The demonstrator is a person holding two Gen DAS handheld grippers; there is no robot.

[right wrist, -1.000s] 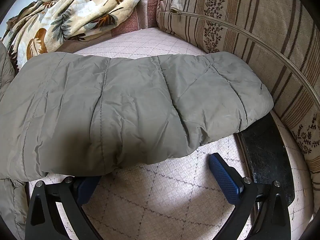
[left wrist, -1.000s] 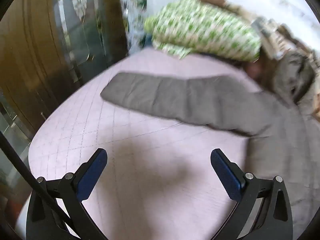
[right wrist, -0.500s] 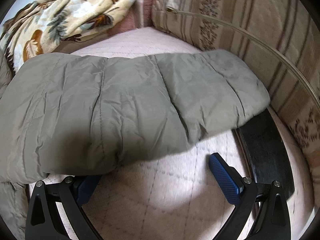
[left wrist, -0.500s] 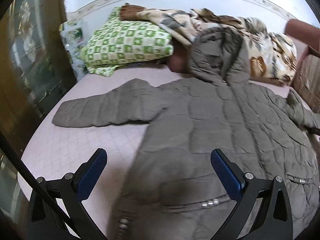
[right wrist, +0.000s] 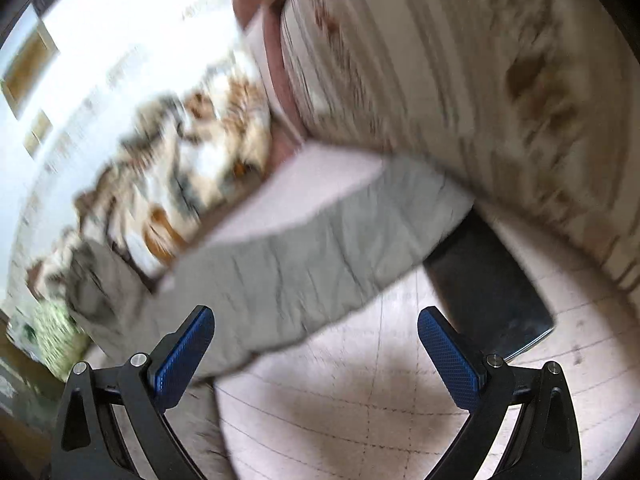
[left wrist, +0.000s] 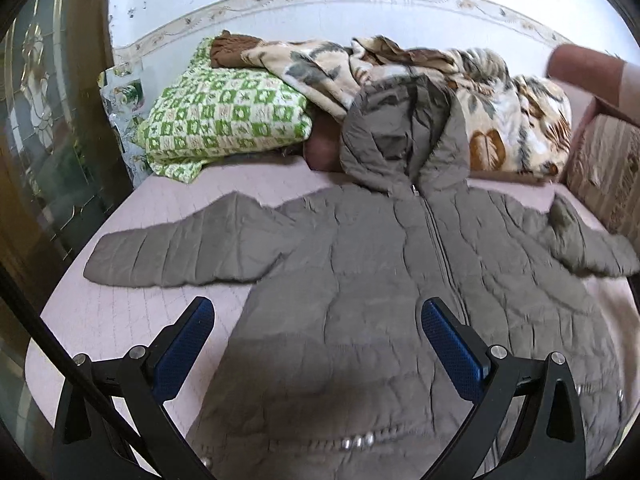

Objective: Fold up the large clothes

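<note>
— How do the two claws stand?

— The left gripper (left wrist: 318, 326) is spread wide, its blue pads well apart, with nothing between them. It hangs above the lower front of the grey padded jacket (left wrist: 400, 288) and touches no cloth. The right gripper (right wrist: 316, 336) is spread just as wide and also holds nothing. In its blurred view the left pad (right wrist: 182, 360) overlaps the edge of the jacket's right sleeve (right wrist: 320, 264); whether it touches, I cannot tell.

— Where is the jacket?

— Flat on the pink quilted bed cover (left wrist: 120, 308), front up, zip closed down the middle. Its hood (left wrist: 404, 136) leans up against the leaf-print blanket (left wrist: 500, 120) at the head of the bed. One sleeve (left wrist: 184, 252) stretches out to the left of the jacket's body, the other to the right.

— Edges and room?

— Left of the jacket there is bare cover beside the body and below the left sleeve, out to the bed's edge, and beyond that a dark wooden door with glass (left wrist: 44, 128). Right of the jacket it is tighter: the right sleeve's cuff ends close to a striped cushion (right wrist: 500, 80), and a flat black object (right wrist: 492, 292) lies on the cover partly under that cuff.

— Counts?

— One jacket with two sleeves and one hood, two grippers, one green checked pillow (left wrist: 224, 120) above the left sleeve, one leaf-print blanket, one striped cushion, one black object.
</note>
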